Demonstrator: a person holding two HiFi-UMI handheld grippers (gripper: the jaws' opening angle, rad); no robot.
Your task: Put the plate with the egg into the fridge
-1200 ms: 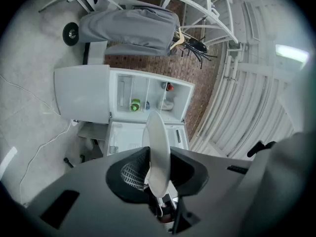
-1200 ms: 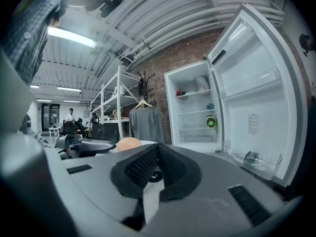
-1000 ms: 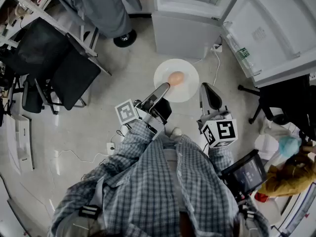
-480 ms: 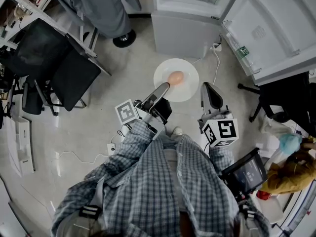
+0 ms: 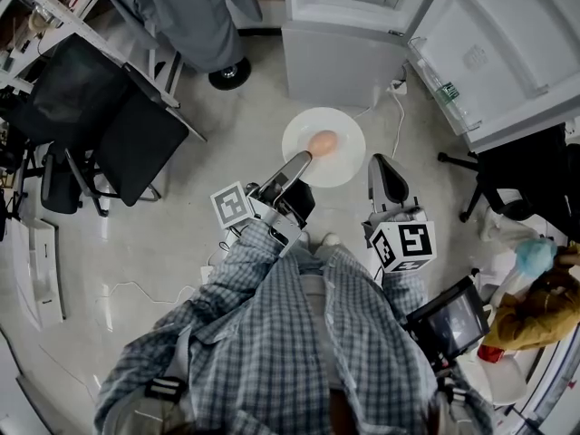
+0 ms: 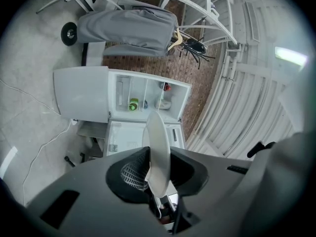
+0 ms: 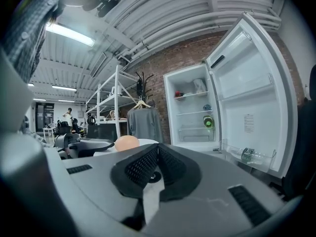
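**Plate in front of fridge**

My left tongs (image 5: 302, 159) clamp the rim of the round white plate (image 5: 347, 152) bearing the tan egg (image 5: 323, 142), held near the open white fridge (image 5: 335, 57). My right tongs (image 5: 381, 165) are together, empty.

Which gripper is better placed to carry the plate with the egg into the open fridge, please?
Left. The left gripper is shut on the rim of the plate, which carries the egg, and the open fridge stands straight ahead. The right gripper is shut on nothing, beside the plate.
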